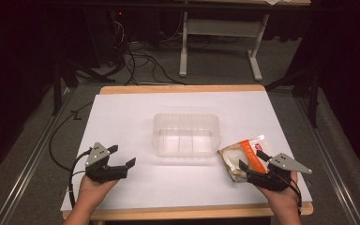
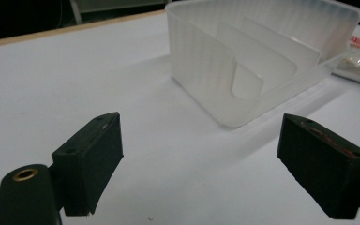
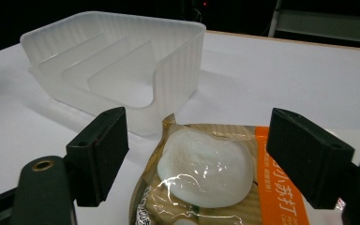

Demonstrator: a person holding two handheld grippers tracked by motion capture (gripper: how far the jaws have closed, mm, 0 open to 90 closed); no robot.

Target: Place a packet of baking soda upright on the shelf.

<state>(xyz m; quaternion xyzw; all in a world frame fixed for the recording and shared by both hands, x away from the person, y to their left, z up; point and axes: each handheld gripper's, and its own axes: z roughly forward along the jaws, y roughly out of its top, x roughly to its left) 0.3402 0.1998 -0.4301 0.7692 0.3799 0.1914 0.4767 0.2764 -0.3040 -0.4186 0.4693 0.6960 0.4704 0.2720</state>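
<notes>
A clear plastic bin [image 1: 185, 135] with inner dividers stands in the middle of the white table [image 1: 136, 108]. To its right lies a snack packet [image 1: 242, 157] with an orange label and a pale round bun inside. My right gripper [image 1: 253, 165] is open at the packet's near end; in the right gripper view the packet [image 3: 206, 173] lies between the two jaws, which stand apart from it. My left gripper [image 1: 122, 156] is open over bare table to the left of the bin, nothing between its jaws. The bin [image 2: 258, 61] fills the upper right of the left gripper view, beyond my open left gripper [image 2: 201, 154].
The table's wooden front edge [image 1: 187, 213] runs just under the person's hands. Beyond the far edge are floor cables [image 1: 140, 65] and a white table frame [image 1: 220, 33]. Metal rails [image 1: 28, 159] flank the table on both sides.
</notes>
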